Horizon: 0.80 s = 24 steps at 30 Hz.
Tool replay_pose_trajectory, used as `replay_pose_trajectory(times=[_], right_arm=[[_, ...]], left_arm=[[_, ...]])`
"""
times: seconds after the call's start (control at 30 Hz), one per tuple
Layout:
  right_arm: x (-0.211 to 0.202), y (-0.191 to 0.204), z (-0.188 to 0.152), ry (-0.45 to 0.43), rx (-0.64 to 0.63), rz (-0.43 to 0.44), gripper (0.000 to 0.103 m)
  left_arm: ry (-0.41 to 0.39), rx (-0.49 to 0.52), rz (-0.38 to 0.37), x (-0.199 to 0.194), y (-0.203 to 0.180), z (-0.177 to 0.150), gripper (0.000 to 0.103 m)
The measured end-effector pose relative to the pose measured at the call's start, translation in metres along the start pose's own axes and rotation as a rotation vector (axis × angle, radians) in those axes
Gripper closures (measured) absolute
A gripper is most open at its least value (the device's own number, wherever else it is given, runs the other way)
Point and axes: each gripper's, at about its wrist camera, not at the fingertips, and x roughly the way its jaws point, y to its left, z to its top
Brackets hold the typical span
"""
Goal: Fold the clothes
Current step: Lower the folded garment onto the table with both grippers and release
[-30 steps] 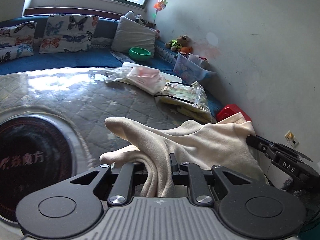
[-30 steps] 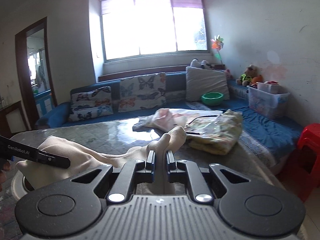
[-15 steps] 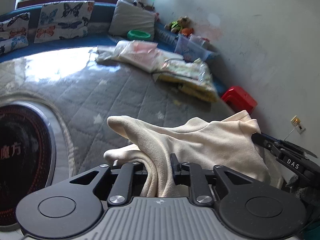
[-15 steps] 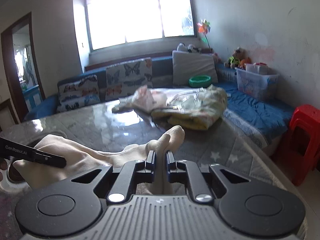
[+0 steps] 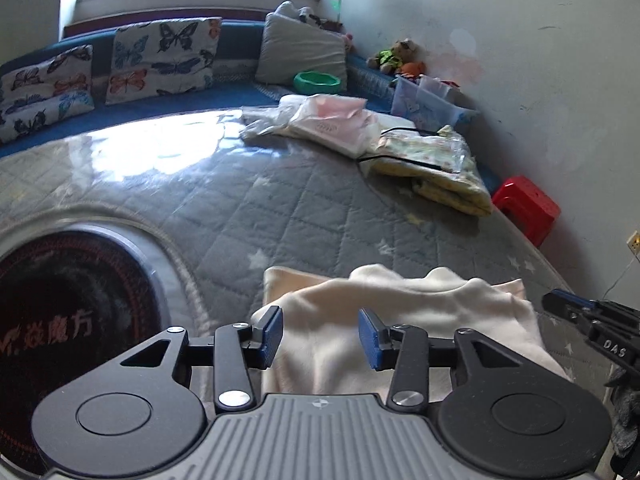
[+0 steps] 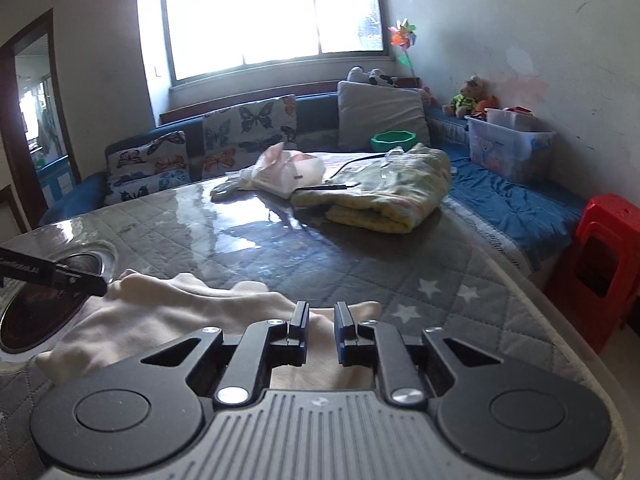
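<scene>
**A:** Why's the cream top [image 5: 400, 320] sitting at the near edge of the table [image 5: 280, 208], around 6 o'clock? Plenty of room further in.

**B:** My guess is that's just where it's easiest to reach. The far side at 1 o'clock is taken anyway by the yellow blanket [image 6: 384, 196] and the pink bag [image 6: 288, 172], so the near patch of quilted cover is the bare working spot.

**A:** And it's lying bunched, not flat?

**B:** Yeah, humped along the far edge, so I'd say the fold isn't finished.

**A:** Are the grippers holding it?

**B:** Doesn't look like it. Left gripper [image 5: 320, 336] is spread wide, cloth under the gap, nothing pinched. Right gripper [image 6: 321, 322] is only narrowly parted, hovering over the cloth's right end, also holding nothing. Probably lining up new grab points.
</scene>
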Motion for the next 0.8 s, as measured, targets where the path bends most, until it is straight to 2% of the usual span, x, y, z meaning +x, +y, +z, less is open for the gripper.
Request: replay_pose_trajectory(times=[0.2, 0.4, 0.8], right_arm=[[0.024, 0.021, 0.002, 0.03, -0.025, 0.048, 0.081], [0.049, 0.039, 0.004, 0.062, -0.061, 0.075, 0.074], [0.073, 0.043, 0.004, 0.062, -0.068, 0.056, 0.056]], left_arm=[[0.005, 0.067, -0.018, 0.024, -0.024, 0.008, 0.059], [0.032, 0.095, -0.02, 0.051, -0.031, 0.015, 0.059], [0.009, 0.109, -0.025, 0.072, -0.027, 0.014, 0.058]])
